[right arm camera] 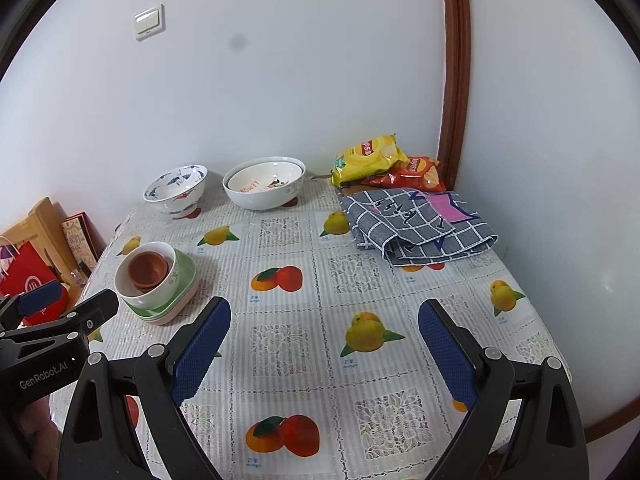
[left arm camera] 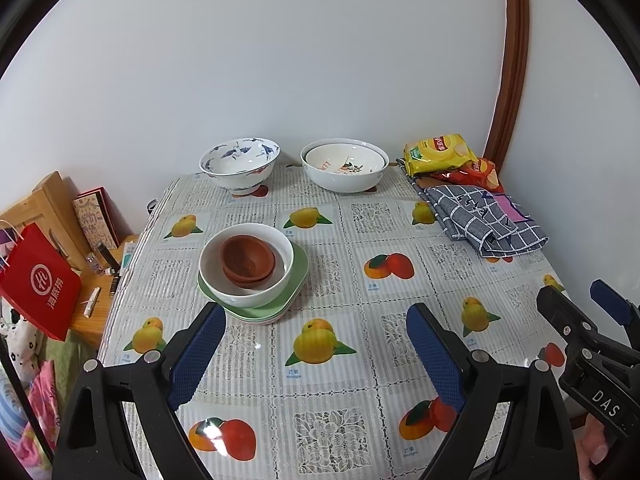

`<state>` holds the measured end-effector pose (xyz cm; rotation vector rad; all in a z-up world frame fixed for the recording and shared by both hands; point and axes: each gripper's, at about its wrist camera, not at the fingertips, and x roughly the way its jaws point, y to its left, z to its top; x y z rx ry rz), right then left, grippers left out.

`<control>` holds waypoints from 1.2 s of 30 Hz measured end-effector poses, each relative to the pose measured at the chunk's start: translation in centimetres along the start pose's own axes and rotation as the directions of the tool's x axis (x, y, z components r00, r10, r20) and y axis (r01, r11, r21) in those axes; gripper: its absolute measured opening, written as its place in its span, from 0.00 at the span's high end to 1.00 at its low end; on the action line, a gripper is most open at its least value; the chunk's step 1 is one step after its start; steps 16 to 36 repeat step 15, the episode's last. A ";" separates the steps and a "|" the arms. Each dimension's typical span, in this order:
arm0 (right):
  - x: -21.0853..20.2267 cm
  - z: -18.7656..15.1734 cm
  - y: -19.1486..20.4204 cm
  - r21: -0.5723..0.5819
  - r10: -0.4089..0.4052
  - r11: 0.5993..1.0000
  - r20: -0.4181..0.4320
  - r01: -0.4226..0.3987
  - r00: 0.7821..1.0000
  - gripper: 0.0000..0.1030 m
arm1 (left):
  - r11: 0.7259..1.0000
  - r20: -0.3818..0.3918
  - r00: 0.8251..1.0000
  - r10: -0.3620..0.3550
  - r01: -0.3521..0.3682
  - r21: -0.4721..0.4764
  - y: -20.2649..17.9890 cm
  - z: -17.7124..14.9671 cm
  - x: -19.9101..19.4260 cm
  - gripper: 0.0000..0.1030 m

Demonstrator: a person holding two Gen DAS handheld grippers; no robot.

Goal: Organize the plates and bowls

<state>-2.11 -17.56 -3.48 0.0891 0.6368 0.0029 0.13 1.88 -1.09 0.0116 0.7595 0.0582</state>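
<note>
With both the left gripper (left arm camera: 316, 352) and the right gripper (right arm camera: 324, 348) held wide and empty, the blue-and-white patterned porcelain bowl (left arm camera: 239, 165) at the table's (left arm camera: 340, 360) far edge is best gripped by its rim and kept level.

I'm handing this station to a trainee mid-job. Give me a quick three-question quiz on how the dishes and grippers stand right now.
1. True or false: the left gripper is shut on a bowl.
2. What sits directly inside the white bowl on the stack of plates?
A. a bag of chips
B. brown clay dishes
C. the checked cloth
3. Fill in: at the wall side of the table stand the blue-and-white crane bowl and two nested ____ bowls.

Key
1. False: both it and the right gripper are open and empty.
2. B: the brown clay dishes.
3. White.
</note>
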 end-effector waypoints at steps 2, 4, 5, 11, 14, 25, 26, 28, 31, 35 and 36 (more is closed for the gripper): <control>-0.1 0.0 0.0 0.000 0.002 1.000 0.002 -0.002 1.000 0.09 | 1.000 0.001 1.000 0.000 0.000 -0.002 0.1 0.1 0.0 0.11; -0.1 0.0 0.0 0.000 0.002 1.000 0.002 -0.002 1.000 0.09 | 1.000 0.000 1.000 0.000 0.000 -0.003 0.1 0.0 0.0 0.11; -0.1 0.0 0.0 0.000 0.002 1.000 0.002 -0.002 1.000 0.09 | 1.000 0.001 1.000 0.000 0.000 -0.002 0.1 0.0 0.0 0.11; -0.2 0.0 0.1 0.000 0.009 1.000 0.008 -0.009 1.000 0.09 | 1.000 0.001 1.000 0.001 -0.001 -0.007 0.2 0.1 -0.1 0.11; -0.2 0.0 0.1 -0.002 0.015 1.000 0.012 -0.015 1.000 0.09 | 1.000 0.005 1.000 0.002 -0.002 -0.010 0.1 0.2 -0.1 0.11; -0.2 0.0 0.2 -0.003 0.016 1.000 0.013 -0.016 1.000 0.09 | 1.000 0.006 1.000 0.003 -0.003 -0.010 0.1 0.2 0.0 0.11; -0.2 0.0 0.2 -0.003 0.016 1.000 0.013 -0.016 1.000 0.09 | 1.000 0.006 1.000 0.003 -0.003 -0.010 0.1 0.2 0.0 0.11; -0.2 0.0 0.2 -0.003 0.016 1.000 0.013 -0.016 1.000 0.09 | 1.000 0.006 1.000 0.003 -0.003 -0.010 0.1 0.2 0.0 0.11; -0.2 0.0 0.2 -0.003 0.016 1.000 0.013 -0.016 1.000 0.09 | 1.000 0.006 1.000 0.003 -0.003 -0.010 0.1 0.2 0.0 0.11; -0.2 0.0 0.2 -0.003 0.016 1.000 0.013 -0.016 1.000 0.09 | 1.000 0.006 1.000 0.003 -0.003 -0.010 0.1 0.2 0.0 0.11; -0.2 0.0 0.2 -0.003 0.016 1.000 0.013 -0.016 1.000 0.09 | 1.000 0.006 1.000 0.003 -0.003 -0.010 0.1 0.2 0.0 0.11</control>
